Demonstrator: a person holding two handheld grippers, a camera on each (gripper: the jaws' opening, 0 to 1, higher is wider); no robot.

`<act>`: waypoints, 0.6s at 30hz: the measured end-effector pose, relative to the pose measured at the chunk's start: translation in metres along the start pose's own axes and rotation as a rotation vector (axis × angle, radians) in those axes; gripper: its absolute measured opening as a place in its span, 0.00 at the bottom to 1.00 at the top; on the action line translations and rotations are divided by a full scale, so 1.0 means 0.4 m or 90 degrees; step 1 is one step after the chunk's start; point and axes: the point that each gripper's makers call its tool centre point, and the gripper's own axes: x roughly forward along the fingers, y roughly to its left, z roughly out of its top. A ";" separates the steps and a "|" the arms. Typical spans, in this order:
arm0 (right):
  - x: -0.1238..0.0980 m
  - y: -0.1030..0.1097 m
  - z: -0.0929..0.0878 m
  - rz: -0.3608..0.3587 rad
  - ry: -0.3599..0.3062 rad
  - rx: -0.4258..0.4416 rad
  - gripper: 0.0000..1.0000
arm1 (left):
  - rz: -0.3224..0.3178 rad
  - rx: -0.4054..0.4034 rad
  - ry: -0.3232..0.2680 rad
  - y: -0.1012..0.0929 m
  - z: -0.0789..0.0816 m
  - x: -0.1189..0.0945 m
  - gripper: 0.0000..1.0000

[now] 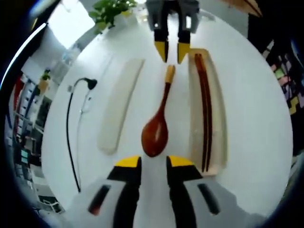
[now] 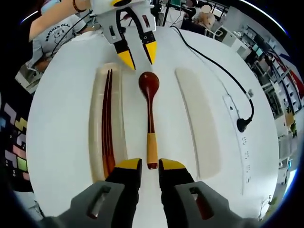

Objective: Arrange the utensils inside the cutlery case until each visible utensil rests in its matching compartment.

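A dark wooden spoon (image 1: 155, 134) with a yellow handle end lies on the white table (image 1: 256, 118) between the case's two halves. The tray half (image 1: 216, 142) holds a pair of dark chopsticks (image 1: 205, 109); the other pale half (image 1: 118, 109) lies bare. My left gripper (image 1: 154, 164) is open just short of the spoon's bowl. My right gripper (image 2: 150, 166) is open at the spoon's (image 2: 151, 118) handle end, which sits between its tips. In the right gripper view the chopsticks (image 2: 108, 123) lie in the tray (image 2: 118, 142), and the left gripper (image 2: 137, 53) hovers near the bowl.
A black cable (image 1: 69, 128) with a plug (image 1: 90, 83) runs along the table beside the bare half (image 2: 197, 118). A white power strip (image 2: 236, 142) lies near that edge. A potted plant (image 1: 111, 10) stands at the table's far side. A person (image 2: 57, 33) stands behind the left gripper.
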 end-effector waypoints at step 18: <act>0.044 0.008 -0.013 0.035 -0.025 -0.012 0.10 | -0.025 -0.061 -0.065 0.001 0.026 0.058 0.25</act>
